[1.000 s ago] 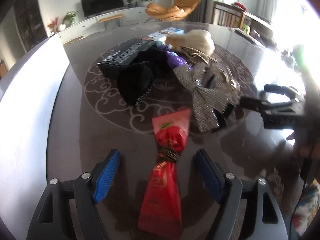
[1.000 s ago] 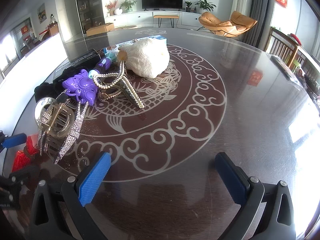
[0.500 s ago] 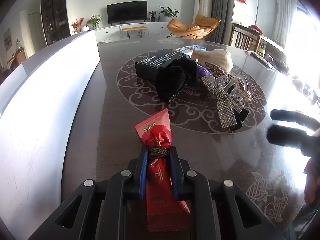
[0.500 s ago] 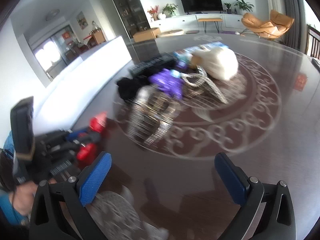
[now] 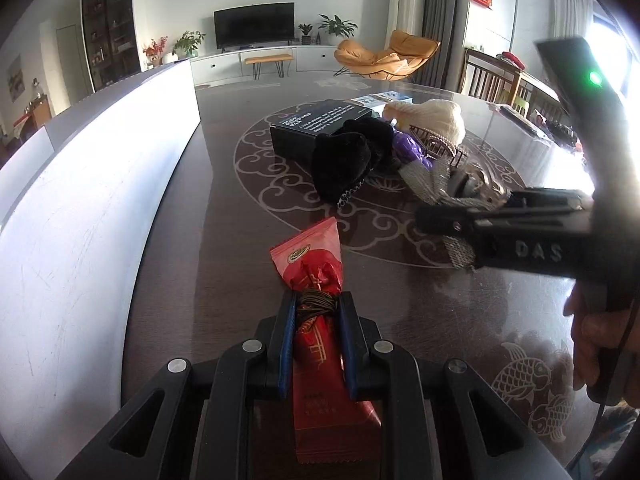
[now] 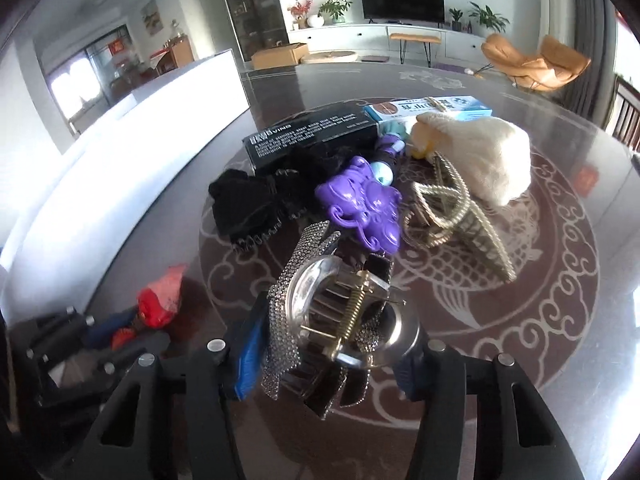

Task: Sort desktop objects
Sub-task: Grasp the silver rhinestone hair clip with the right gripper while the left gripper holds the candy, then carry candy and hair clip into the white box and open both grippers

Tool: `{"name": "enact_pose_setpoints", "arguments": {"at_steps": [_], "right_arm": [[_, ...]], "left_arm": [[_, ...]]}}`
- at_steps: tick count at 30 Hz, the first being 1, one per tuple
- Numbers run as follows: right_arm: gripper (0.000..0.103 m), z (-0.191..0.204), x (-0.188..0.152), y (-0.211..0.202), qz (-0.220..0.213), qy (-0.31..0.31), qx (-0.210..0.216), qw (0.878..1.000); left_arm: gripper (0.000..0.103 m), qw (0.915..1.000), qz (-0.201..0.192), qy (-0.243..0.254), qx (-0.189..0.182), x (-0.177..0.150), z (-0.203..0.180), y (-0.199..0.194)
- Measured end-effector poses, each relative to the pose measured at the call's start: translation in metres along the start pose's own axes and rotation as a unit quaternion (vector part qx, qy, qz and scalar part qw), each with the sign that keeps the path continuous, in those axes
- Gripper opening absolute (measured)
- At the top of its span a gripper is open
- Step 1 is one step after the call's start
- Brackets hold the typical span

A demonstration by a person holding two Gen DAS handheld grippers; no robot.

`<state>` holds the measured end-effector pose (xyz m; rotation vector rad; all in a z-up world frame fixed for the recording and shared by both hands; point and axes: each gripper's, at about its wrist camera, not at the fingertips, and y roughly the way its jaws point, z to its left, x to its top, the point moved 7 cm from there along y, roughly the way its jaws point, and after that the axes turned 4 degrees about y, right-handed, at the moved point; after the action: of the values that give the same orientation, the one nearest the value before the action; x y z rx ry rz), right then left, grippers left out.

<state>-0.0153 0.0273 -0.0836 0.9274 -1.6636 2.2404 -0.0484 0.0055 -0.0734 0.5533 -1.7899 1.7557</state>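
My left gripper is shut on a red snack packet, pinched at its tied middle, over the dark table. The packet also shows in the right wrist view. My right gripper is closed around a clear hair claw clip lying on a rhinestone bow. Beyond it lie a purple clip, a black velvet bow, a gold pearl clip and a cream plush pouch.
A black box and a blue-white carton lie at the back of the pile. A white sofa back runs along the table's left edge. The right gripper's body crosses the left wrist view on the right.
My left gripper closed on the red packet and has lifted it slightly. My right gripper swung left toward the pile and closed around the clear claw clip and rhinestone bow.
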Motion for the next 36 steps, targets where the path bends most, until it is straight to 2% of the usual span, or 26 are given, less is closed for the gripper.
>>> {"name": "enact_pose_setpoints", "arguments": {"at_steps": [8, 9, 10, 11, 12, 13, 15, 19, 20, 21, 22, 23, 26, 29, 33, 36], "right_arm": [[0.055, -0.029, -0.063, -0.055, -0.006, 0.005, 0.009, 1.0], [0.061, -0.035, -0.072, -0.063, -0.003, 0.004, 0.009, 1.0], [0.078, -0.039, -0.079, -0.069, 0.002, 0.002, 0.007, 1.0], [0.087, -0.042, -0.083, -0.074, 0.005, -0.002, 0.003, 1.0], [0.096, -0.043, -0.086, -0.077, 0.004, -0.007, 0.001, 1.0], [0.096, -0.043, -0.089, -0.083, -0.001, -0.016, -0.001, 1.0], [0.096, -0.038, -0.089, -0.083, -0.001, -0.032, -0.001, 0.999], [0.096, -0.032, -0.084, -0.068, 0.019, -0.017, -0.005, 1.0], [0.096, -0.033, -0.081, -0.059, 0.028, -0.005, -0.012, 1.0], [0.079, -0.032, -0.077, -0.057, 0.023, -0.001, -0.021, 1.0], [0.054, -0.03, -0.075, -0.058, 0.019, -0.002, -0.028, 0.999], [0.055, -0.028, -0.075, -0.06, 0.022, -0.005, -0.033, 0.999], [0.054, -0.029, -0.079, -0.067, 0.024, 0.008, -0.032, 0.999], [0.054, -0.031, -0.077, -0.088, 0.009, 0.013, -0.031, 0.999], [0.054, -0.017, -0.054, -0.118, -0.018, -0.004, -0.026, 0.999], [0.054, 0.014, -0.025, -0.137, -0.042, -0.019, 0.002, 0.999]], "left_arm": [[0.021, 1.0, -0.001, -0.006, -0.007, 0.0, 0.001, 0.0], [0.024, 0.9999, -0.001, -0.005, -0.012, 0.0, 0.001, -0.001], [0.035, 0.9998, -0.001, -0.003, -0.021, -0.001, -0.001, -0.001], [0.06, 0.9994, 0.0, 0.0, -0.035, -0.002, -0.003, -0.002], [0.078, 0.9992, 0.009, 0.002, -0.038, -0.004, -0.005, -0.002], [0.103, 0.9994, 0.022, 0.003, -0.025, -0.007, -0.003, -0.001], [0.103, 0.9997, 0.024, 0.006, 0.001, -0.009, 0.001, -0.003], [0.103, 0.9987, 0.05, 0.007, 0.002, -0.011, 0.005, 0.006], [0.1, 0.9985, 0.051, 0.018, 0.007, -0.009, 0.003, 0.007], [0.093, 0.9987, 0.046, 0.022, -0.001, -0.007, 0.0, 0.007], [0.063, 0.999, 0.036, 0.026, 0.0, -0.003, -0.002, 0.005], [0.019, 0.9992, 0.027, 0.028, -0.002, 0.001, -0.003, 0.002], [0.017, 0.9992, 0.026, 0.011, -0.028, 0.005, -0.007, 0.0], [0.017, 0.998, -0.005, -0.025, -0.058, 0.01, -0.008, -0.02], [0.017, 0.9893, -0.06, -0.074, -0.111, 0.035, -0.004, -0.073], [0.017, 0.9814, -0.106, -0.098, -0.126, 0.057, 0.016, -0.117]]}}
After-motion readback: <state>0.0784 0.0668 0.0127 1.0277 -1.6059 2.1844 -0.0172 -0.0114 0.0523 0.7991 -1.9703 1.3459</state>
